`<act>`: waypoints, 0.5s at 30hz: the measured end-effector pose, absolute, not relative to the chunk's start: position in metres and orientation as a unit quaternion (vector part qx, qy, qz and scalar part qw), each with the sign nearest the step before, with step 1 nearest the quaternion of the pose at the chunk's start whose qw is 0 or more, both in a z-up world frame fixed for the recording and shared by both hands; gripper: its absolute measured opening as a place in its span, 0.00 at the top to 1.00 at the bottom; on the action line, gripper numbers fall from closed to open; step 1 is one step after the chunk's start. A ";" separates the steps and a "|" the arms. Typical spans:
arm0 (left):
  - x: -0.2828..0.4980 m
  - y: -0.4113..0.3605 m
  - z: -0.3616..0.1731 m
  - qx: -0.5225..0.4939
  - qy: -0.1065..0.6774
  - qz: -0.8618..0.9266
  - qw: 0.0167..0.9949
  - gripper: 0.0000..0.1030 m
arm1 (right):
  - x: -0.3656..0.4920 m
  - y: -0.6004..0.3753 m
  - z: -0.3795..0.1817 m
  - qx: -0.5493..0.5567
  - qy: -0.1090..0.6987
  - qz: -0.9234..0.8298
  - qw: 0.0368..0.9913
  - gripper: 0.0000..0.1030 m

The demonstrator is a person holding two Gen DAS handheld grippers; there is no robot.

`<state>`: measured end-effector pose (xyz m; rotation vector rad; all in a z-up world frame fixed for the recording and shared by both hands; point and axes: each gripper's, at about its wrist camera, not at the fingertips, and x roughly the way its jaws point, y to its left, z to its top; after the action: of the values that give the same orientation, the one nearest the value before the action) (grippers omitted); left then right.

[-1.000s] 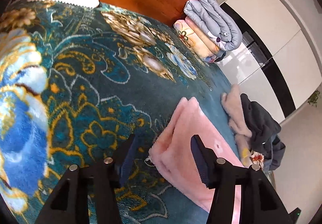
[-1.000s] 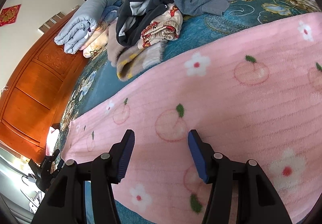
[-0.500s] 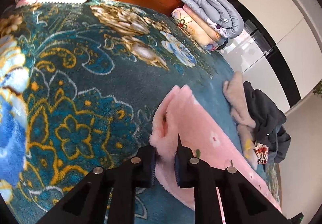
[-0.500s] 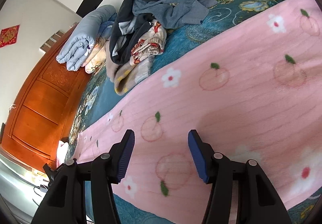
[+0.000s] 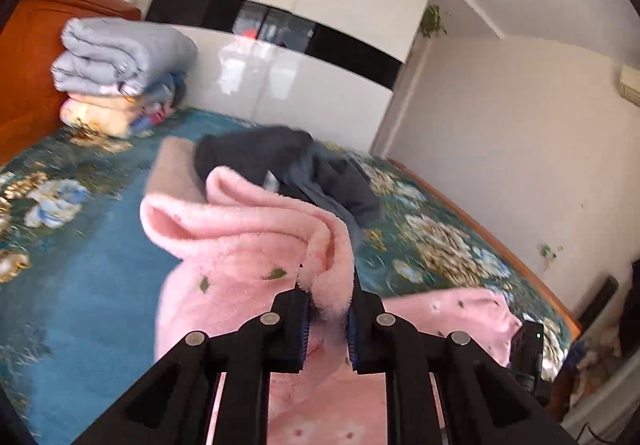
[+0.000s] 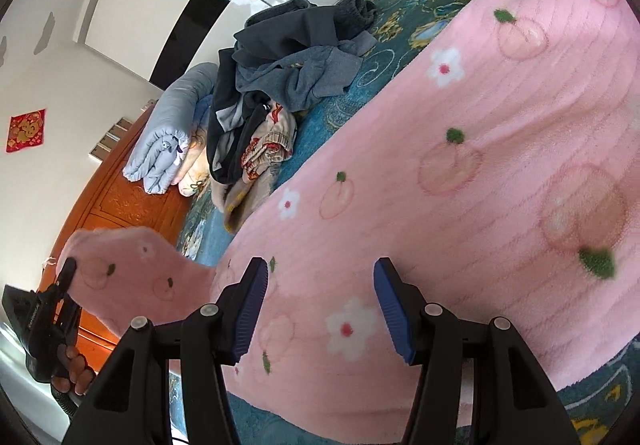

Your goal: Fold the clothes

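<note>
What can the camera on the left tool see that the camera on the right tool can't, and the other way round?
Only the left view shows the left tool clamped on a bunched edge of the pink fleece garment, and a wall plant. Only the right view shows the right tool open above the flat fleece, a red wall decoration, and a hand gripping the other tool. Both show the dark clothes pile and the folded grey quilt.

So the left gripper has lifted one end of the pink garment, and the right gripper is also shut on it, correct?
Not quite. The right gripper is open above the pink garment, as the right wrist view shows. The left gripper is indeed shut on a lifted end.
</note>
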<state>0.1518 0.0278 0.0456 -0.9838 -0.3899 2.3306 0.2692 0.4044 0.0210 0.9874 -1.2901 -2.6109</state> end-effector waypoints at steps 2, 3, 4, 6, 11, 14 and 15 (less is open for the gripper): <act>0.154 0.065 0.024 -0.402 -0.139 0.850 0.309 0.85 | 0.275 0.406 0.020 0.315 -0.422 -0.849 0.042 0.45; 0.155 0.083 0.013 -0.419 -0.136 0.839 0.320 0.85 | 0.277 0.407 0.019 0.315 -0.424 -0.848 0.045 0.45; 0.156 0.102 0.003 -0.435 -0.132 0.827 0.331 0.85 | 0.279 0.407 0.018 0.316 -0.424 -0.847 0.048 0.45; 0.158 0.139 -0.019 -0.467 -0.125 0.801 0.352 0.85 | 0.283 0.409 0.016 0.318 -0.422 -0.848 0.053 0.45; 0.170 0.131 -0.025 -0.482 -0.167 0.776 0.371 0.68 | 0.276 0.399 0.017 0.320 -0.413 -0.848 0.084 0.42; 0.176 0.110 -0.005 -0.463 -0.220 0.764 0.392 0.39 | 0.270 0.392 0.018 0.322 -0.408 -0.848 0.106 0.41; 0.178 0.099 0.002 -0.448 -0.221 0.777 0.382 0.35 | 0.266 0.387 0.019 0.324 -0.409 -0.845 0.116 0.41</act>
<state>0.1782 0.0993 0.0018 -1.1436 -0.5640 1.9831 0.2660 0.3869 0.0195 0.9478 -1.1984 -2.4767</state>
